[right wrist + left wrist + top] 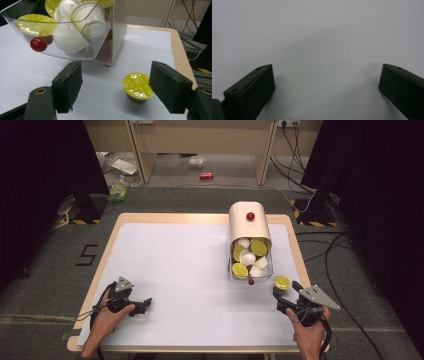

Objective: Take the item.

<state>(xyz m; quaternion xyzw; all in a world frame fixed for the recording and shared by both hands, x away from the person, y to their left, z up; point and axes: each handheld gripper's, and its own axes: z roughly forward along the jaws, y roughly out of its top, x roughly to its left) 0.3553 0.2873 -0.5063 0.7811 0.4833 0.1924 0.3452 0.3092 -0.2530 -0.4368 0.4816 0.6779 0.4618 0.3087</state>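
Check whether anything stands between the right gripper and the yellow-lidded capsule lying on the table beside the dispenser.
Nothing visible does. The right gripper stands open with the capsule just ahead between its jaws, close to the right one, with bare table around it. The dispenser sits farther back and to the left, off that line.

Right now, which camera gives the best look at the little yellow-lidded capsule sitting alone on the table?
The right gripper view: the capsule is close and sharp, foil lid readable, standing between the right hand-held gripper's open jaws, untouched. The high view shows it as a small yellow spot beside the clear container. The left gripper view faces bare table.
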